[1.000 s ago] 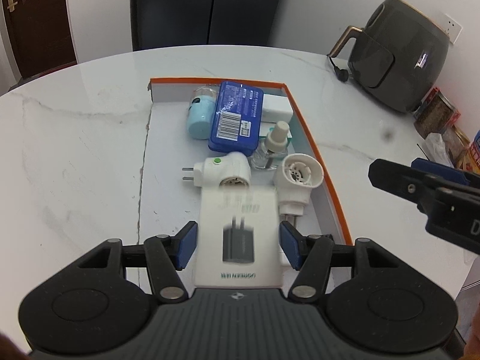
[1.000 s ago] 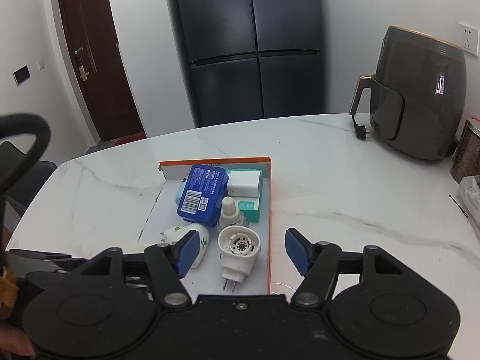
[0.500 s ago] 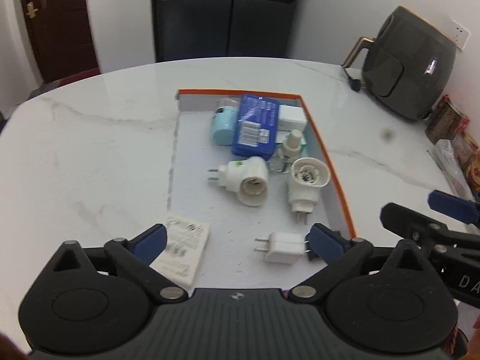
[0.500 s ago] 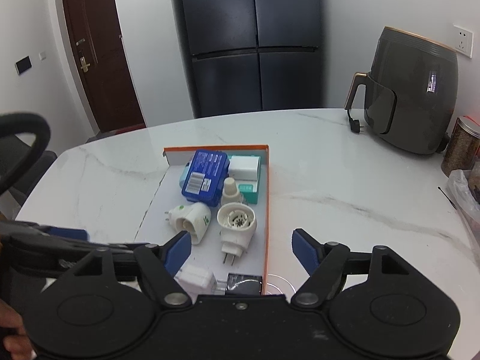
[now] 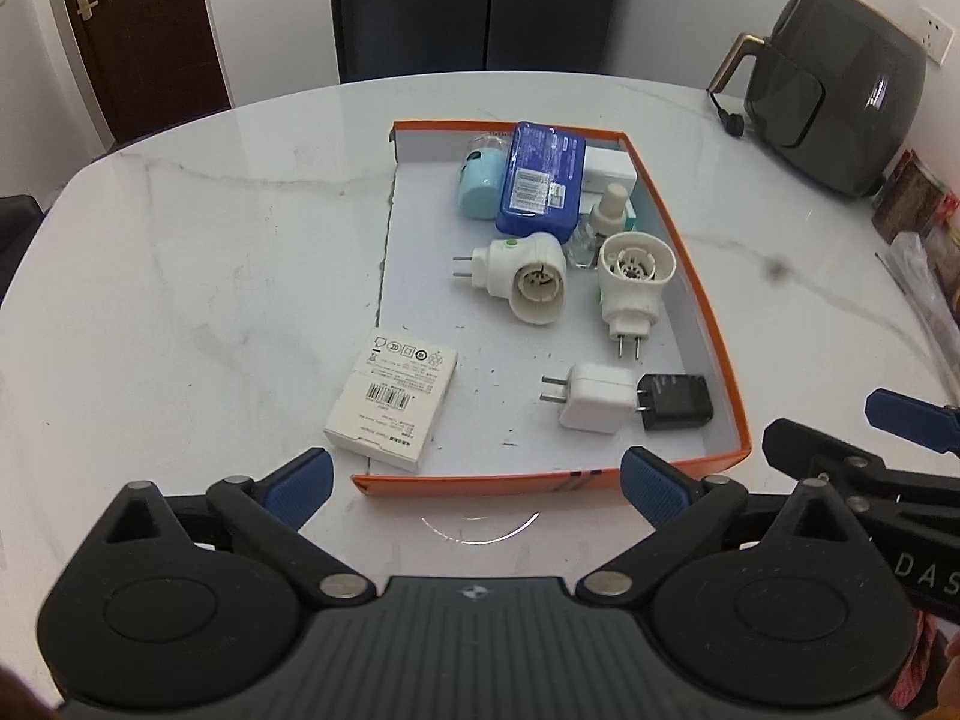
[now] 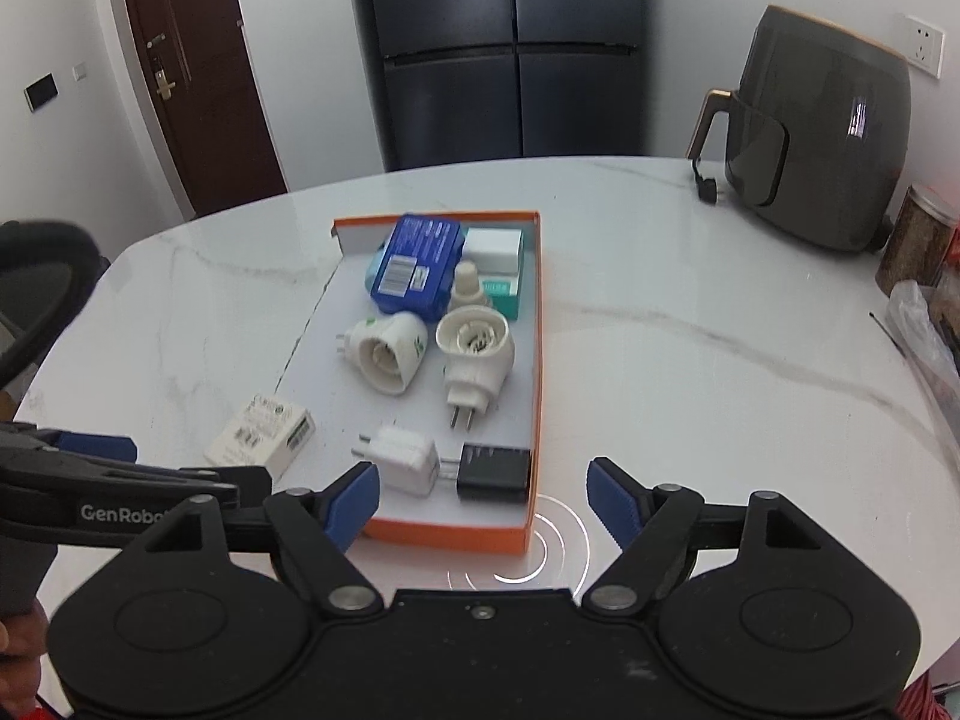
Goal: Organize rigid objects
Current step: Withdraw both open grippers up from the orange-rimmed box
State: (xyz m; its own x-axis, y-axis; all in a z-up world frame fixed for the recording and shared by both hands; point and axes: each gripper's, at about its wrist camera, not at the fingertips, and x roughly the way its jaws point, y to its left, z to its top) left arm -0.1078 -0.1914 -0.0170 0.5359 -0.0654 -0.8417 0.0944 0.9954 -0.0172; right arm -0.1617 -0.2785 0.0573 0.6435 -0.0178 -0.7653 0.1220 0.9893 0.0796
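An orange-rimmed shallow box (image 5: 714, 330) (image 6: 536, 360) sits on the white marble table. It holds a blue case (image 5: 542, 177) (image 6: 415, 267), a light blue bottle (image 5: 480, 187), two white plug-in devices (image 5: 528, 279) (image 5: 633, 279), a white charger (image 5: 591, 397) (image 6: 402, 461) and a black charger (image 5: 675, 402) (image 6: 495, 473). A white adapter carton (image 5: 393, 399) (image 6: 261, 438) lies half over the box's open left side. My left gripper (image 5: 474, 486) is open and empty, just in front of the box. My right gripper (image 6: 483, 501) is open and empty at the box's near right corner.
A dark air fryer (image 5: 840, 90) (image 6: 822, 144) stands at the back right with its cord on the table. Jars and a plastic bag (image 6: 924, 276) crowd the right edge. A dark fridge (image 6: 510, 48) and a brown door (image 6: 186, 72) are behind.
My left gripper let go of the white carton, opened wide and pulled back and up. The carton now lies at the box's left side. My right gripper backed away slightly.
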